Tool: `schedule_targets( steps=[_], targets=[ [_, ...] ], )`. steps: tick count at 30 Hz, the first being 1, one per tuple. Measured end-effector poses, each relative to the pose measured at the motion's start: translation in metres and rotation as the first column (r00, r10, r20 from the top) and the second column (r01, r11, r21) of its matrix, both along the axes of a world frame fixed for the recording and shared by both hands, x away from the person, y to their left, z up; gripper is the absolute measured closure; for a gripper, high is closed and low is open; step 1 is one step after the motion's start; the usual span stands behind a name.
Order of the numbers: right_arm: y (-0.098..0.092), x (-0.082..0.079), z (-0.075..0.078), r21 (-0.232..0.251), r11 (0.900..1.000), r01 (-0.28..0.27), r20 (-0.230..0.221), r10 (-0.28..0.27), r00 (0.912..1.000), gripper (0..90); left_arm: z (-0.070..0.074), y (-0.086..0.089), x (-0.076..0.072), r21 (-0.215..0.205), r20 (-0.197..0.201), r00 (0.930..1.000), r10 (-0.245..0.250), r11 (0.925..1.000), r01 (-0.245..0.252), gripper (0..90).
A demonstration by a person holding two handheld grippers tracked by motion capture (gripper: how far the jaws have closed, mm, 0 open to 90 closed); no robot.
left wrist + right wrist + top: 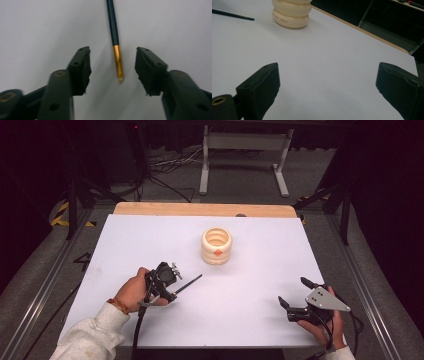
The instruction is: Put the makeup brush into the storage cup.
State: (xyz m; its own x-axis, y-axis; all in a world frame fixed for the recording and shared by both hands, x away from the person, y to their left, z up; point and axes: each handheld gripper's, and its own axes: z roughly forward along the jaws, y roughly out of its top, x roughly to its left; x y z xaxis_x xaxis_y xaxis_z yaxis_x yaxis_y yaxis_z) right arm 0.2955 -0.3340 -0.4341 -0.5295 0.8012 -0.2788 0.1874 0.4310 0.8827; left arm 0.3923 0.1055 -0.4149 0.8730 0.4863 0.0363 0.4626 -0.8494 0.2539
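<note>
A thin brush [189, 283] with a dark handle and a gold ferrule [118, 62] lies flat on the white table [250, 270]. My left gripper [170, 287] is over its near end, open, and the left gripper view shows the ferrule tip between the jaws of that gripper [113, 50], touching neither. A cream ribbed holder [216, 246] stands upright past the brush, near the table's middle. My right gripper [293, 291] is held open above the front right of the table with nothing between its jaws [328, 66]; its view shows the holder [291, 12] and the brush handle [232, 14] far off.
A wooden strip [205, 209] runs along the table's far edge. Beyond it, a grey metal frame [245, 155] and cables lie on the dark floor. Dark stands flank the table on both sides.
</note>
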Motion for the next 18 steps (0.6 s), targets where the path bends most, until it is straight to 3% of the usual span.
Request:
schedule_targets(
  steps=[2, 6, 12, 18],
  targets=[
    [0.0, 0.0, 0.0, -0.013, 1.0, 0.0, 0.002, 0.0, 1.0, 6.0, -0.003, -0.003, 0.001, 0.021, -0.014, 0.9998, -0.016, 0.9997, 0.016, 55.1],
    [0.003, 0.0, -0.001, -0.038, 0.999, -0.005, 0.003, 0.005, 1.0, 6.1, -0.008, -0.006, 0.005, 0.06, -0.036, 0.9993, 0.004, 0.9982, -0.002, 66.4],
    [0.005, 0.0, -0.001, -0.06, 0.998, 0.0, 0.004, 0.001, 1.0, 6.5, -0.009, -0.007, 0.008, 0.06, -0.066, 0.9977, 0.016, 0.9981, -0.012, 74.4],
    [0.006, 0.0, -0.002, -0.071, 0.997, 0.0, 0.003, 0.0, 1.0, 6.7, -0.009, -0.014, 0.009, 0.111, -0.078, 0.9967, -0.022, 0.9933, 0.03, 83.5]
  ],
)
